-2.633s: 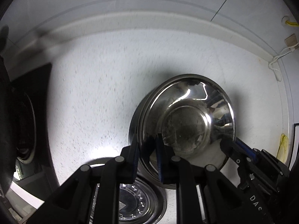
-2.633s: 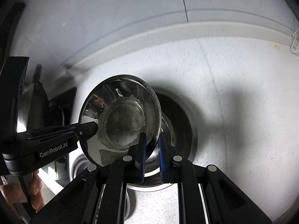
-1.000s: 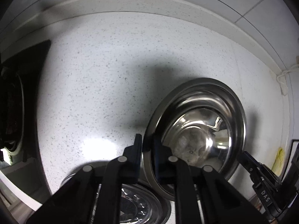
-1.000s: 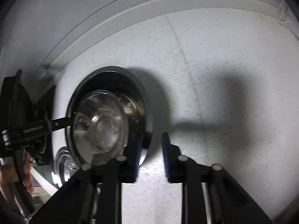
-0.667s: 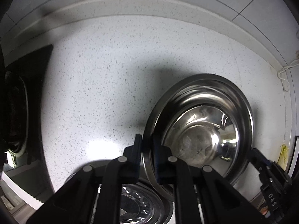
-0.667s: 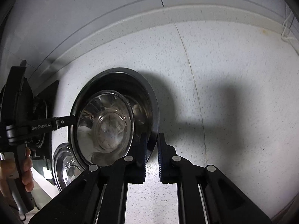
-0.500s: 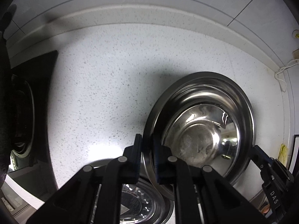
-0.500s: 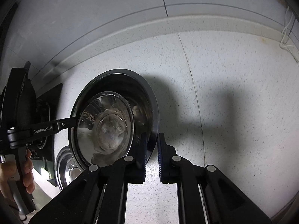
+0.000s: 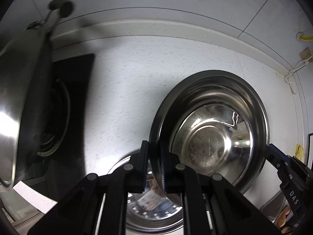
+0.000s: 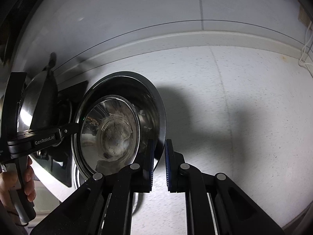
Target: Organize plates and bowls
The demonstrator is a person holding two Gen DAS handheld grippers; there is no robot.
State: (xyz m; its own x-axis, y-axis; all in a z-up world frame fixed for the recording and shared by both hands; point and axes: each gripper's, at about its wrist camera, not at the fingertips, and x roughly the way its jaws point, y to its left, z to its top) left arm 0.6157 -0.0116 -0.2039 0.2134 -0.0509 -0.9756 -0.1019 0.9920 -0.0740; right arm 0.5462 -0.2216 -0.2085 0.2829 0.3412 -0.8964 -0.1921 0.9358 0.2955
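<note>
A large steel bowl (image 9: 195, 90) holds a smaller steel bowl (image 9: 211, 135) nested inside it. Both are lifted and tilted above the white speckled counter (image 9: 127, 82). My left gripper (image 9: 154, 166) is shut on the large bowl's near rim. In the right wrist view my right gripper (image 10: 158, 164) is shut on the opposite rim of the large bowl (image 10: 154, 105), with the small bowl (image 10: 111, 129) inside. The left gripper's fingers (image 10: 68, 130) show at the bowl's left rim.
Another steel dish (image 9: 152, 203) lies on the counter below my left gripper. A black stove top (image 9: 64, 107) with a steel wok (image 9: 17, 90) stands at the left. A white tiled wall (image 10: 176, 5) and white cords (image 9: 295, 68) are at the back right.
The right gripper opened, then shut again on the large bowl's rim. Both grippers have lifted the nested bowls higher off the counter; the wok has come into the left view.
</note>
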